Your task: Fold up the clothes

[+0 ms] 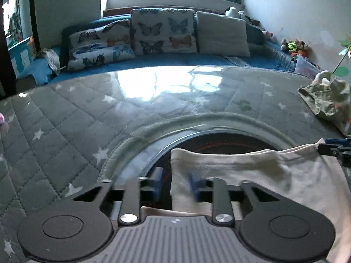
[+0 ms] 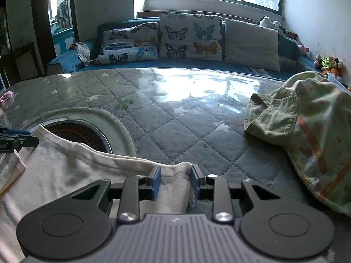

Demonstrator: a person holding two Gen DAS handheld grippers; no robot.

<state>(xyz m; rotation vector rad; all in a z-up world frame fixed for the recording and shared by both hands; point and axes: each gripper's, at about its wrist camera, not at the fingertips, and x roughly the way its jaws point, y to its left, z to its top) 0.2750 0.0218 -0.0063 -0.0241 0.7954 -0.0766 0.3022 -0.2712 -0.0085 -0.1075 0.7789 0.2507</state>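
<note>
The cream garment lies at the near edge of the quilted surface, partly over the round opening. Both the left gripper and right gripper have jaws apart around its top hem corners. A green garment lies well apart at the right.

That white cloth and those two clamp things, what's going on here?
A person is folding laundry with a handheld gripper in each hand. Both are open at the top edge of a white garment lying on a quilted table cover: the left gripper straddles its left corner, the right gripper its right corner. Neither has closed on it. A green garment lies crumpled off to the right, unfolded.
</note>
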